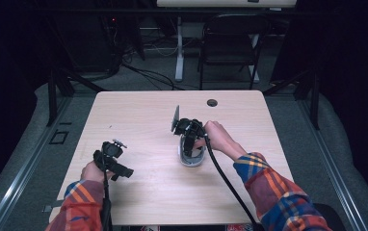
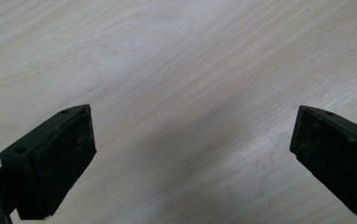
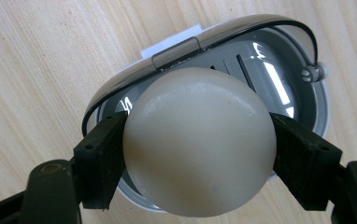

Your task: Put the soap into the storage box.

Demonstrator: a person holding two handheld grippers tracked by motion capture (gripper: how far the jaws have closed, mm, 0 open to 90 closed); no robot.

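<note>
hiding grey dish (image 3: 303,100): gripped egg (image 3: 199,140)

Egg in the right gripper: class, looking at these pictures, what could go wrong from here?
1. The egg is smooth and round, held only at its two sides by the right gripper; it may slip, or crack if squeezed harder.
2. It hangs over the grey slicer, whose wire frame stands open close by; the egg could catch on it.
3. The left gripper is open over the bare table, so nothing steadies the slicer.
</note>
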